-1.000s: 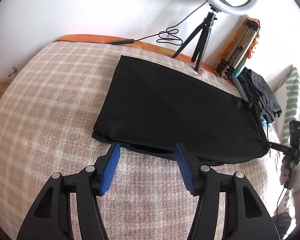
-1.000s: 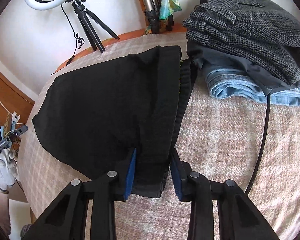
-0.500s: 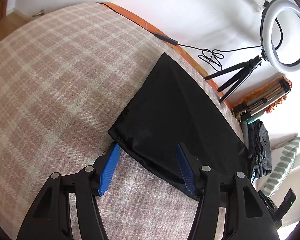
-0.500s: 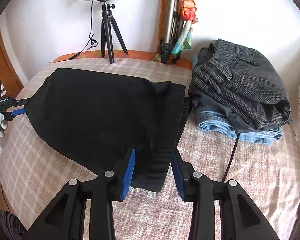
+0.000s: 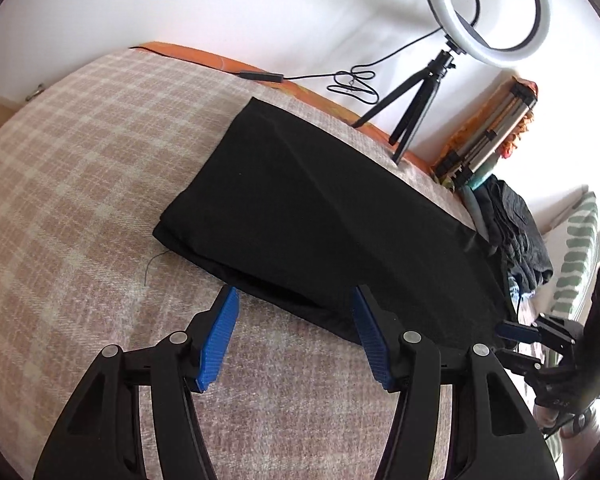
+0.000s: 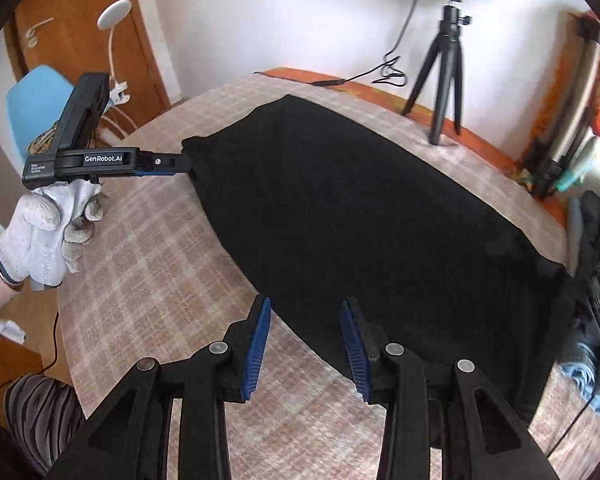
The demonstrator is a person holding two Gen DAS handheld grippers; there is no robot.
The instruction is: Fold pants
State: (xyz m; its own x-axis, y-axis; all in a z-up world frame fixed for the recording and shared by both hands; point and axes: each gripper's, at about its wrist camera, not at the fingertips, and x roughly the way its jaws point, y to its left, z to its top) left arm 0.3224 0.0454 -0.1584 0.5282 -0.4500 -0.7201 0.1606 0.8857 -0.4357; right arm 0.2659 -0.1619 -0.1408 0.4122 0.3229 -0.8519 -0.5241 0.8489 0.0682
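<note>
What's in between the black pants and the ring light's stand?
Between the black pants and the ring light's stand lies only a bare strip of checked blanket, seen in the right wrist view.

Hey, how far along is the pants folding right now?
Done: the black pants lie folded flat on the plaid bedspread. In hand: nothing; the left gripper and right gripper sit open at its edges. Left: probably another fold, then onto the folded clothes pile.
</note>
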